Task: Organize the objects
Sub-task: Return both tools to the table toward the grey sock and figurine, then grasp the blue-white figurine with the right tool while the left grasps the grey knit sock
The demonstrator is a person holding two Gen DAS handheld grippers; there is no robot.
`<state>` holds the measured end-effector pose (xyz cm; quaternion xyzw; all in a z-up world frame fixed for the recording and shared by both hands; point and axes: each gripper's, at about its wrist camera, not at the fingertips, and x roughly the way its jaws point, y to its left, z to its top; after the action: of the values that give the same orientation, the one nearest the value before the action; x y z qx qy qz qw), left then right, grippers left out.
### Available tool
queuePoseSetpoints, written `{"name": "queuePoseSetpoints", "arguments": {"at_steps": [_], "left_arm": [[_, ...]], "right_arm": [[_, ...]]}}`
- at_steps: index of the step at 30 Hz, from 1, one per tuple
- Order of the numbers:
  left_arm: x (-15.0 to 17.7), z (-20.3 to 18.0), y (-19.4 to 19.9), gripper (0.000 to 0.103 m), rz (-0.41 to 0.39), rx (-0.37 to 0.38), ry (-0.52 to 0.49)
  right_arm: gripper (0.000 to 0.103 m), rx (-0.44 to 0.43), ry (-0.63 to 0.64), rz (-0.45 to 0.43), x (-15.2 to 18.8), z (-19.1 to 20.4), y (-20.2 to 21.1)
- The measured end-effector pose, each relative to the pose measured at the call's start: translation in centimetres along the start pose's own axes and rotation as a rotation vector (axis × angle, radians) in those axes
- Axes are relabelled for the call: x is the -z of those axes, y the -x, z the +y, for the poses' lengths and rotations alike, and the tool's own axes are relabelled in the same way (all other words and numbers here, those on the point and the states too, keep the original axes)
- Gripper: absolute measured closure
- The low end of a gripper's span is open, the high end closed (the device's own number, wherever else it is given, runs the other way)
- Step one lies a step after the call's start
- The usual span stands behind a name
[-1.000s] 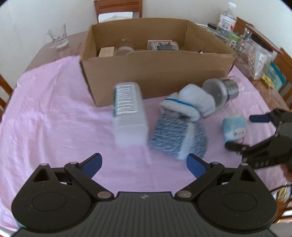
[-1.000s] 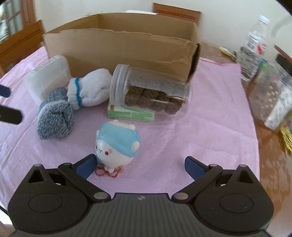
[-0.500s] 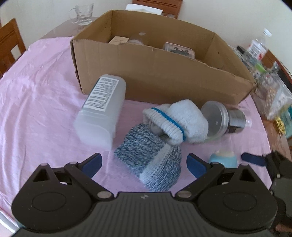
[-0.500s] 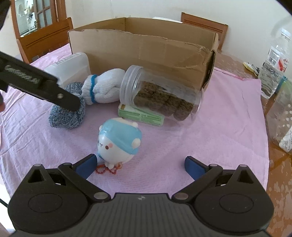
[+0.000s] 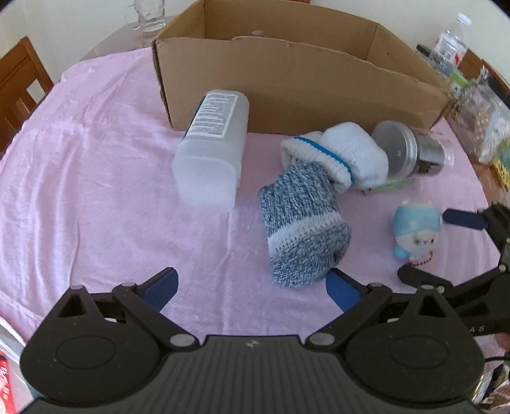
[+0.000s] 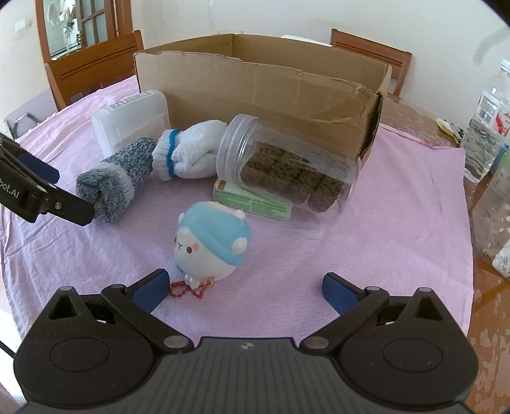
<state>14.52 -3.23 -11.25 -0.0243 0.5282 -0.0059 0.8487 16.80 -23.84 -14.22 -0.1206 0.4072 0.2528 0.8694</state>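
Note:
An open cardboard box (image 5: 296,82) (image 6: 255,95) stands at the back of the pink cloth. In front of it lie a translucent white container (image 5: 212,146) (image 6: 130,119), a blue-grey rolled sock (image 5: 302,229) (image 6: 111,181), a white sock with a blue band (image 5: 344,159) (image 6: 188,153), a clear jar of brown pieces (image 6: 287,172) (image 5: 404,149) on its side, a green flat pack (image 6: 251,200) and a blue-capped toy figure (image 6: 212,245) (image 5: 416,231). My left gripper (image 5: 251,288) is open, just short of the blue-grey sock. My right gripper (image 6: 244,288) is open, the toy close ahead of its left finger.
Wooden chairs (image 6: 92,67) stand around the table. A water bottle (image 6: 487,117) and clear bags (image 5: 478,124) crowd the right edge, where bare brown tabletop (image 6: 487,318) shows. A glass cup (image 5: 148,16) sits behind the box. Bare pink cloth (image 5: 79,191) spreads to the left.
The left gripper has dropped lower and closer toward the socks, so the inside of the box is out of sight. The right gripper has edged closer to the toy. Both stay open.

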Motion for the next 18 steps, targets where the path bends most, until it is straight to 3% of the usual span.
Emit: {"name": "queuePoseSetpoints", "arguments": {"at_steps": [4, 9, 13, 16, 18], "left_arm": [[-0.5, -1.2, 0.1, 0.007, -0.044, 0.026, -0.021], [-1.5, -2.4, -0.8, 0.021, -0.059, 0.089, -0.003], [-1.7, -2.1, -2.1, 0.03, -0.033, 0.109, 0.027], [-1.3, -2.5, -2.1, 0.032, -0.053, 0.102, 0.0], [-1.2, -2.7, -1.9, 0.038, -0.062, 0.094, -0.023]], "right_arm": [[0.0, -0.011, 0.014, -0.002, 0.4, 0.4, 0.5], [0.0, -0.021, 0.026, -0.008, 0.6, 0.4, 0.6], [0.0, -0.024, 0.03, -0.011, 0.7, 0.3, 0.6], [0.0, -0.024, 0.03, -0.001, 0.4, 0.3, 0.6], [0.0, -0.025, 0.03, 0.01, 0.2, 0.4, 0.5]]}}
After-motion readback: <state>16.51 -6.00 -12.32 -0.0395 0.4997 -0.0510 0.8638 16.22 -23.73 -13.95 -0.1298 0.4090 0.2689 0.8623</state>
